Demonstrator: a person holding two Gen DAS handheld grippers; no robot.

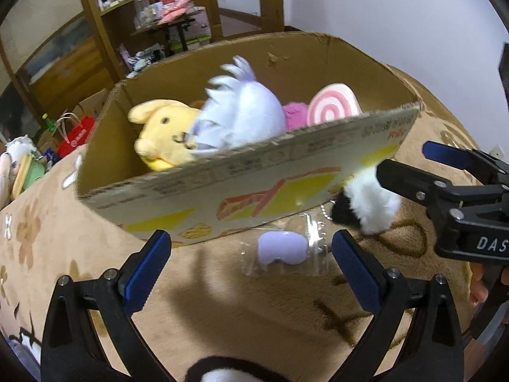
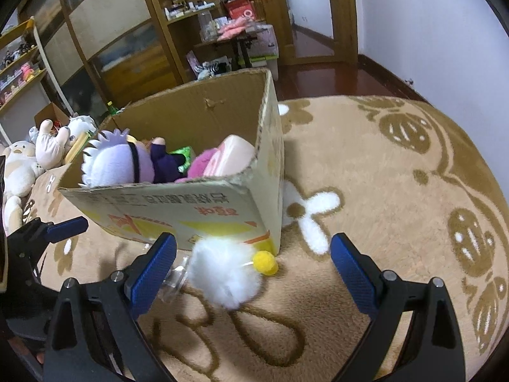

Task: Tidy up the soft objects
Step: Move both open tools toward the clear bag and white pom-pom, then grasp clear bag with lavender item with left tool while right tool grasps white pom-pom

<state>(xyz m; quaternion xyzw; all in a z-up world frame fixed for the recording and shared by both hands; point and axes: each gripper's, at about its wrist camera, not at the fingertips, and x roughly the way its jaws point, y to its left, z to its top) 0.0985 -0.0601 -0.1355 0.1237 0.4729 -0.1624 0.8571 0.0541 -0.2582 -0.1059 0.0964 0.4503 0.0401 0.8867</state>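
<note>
A cardboard box stands on the tan carpet and holds a yellow plush, a pale lilac-haired plush and a pink swirl cushion; it also shows in the right wrist view. My left gripper is open above a small lilac item in a clear bag. My right gripper is open around a white fluffy toy with a yellow pompom at the box's near corner. The same toy shows white and black in the left wrist view.
Several plush toys lie left of the box. Wooden shelves and cabinets stand behind it, with a small cluttered table. The patterned carpet spreads to the right, with red floor beyond.
</note>
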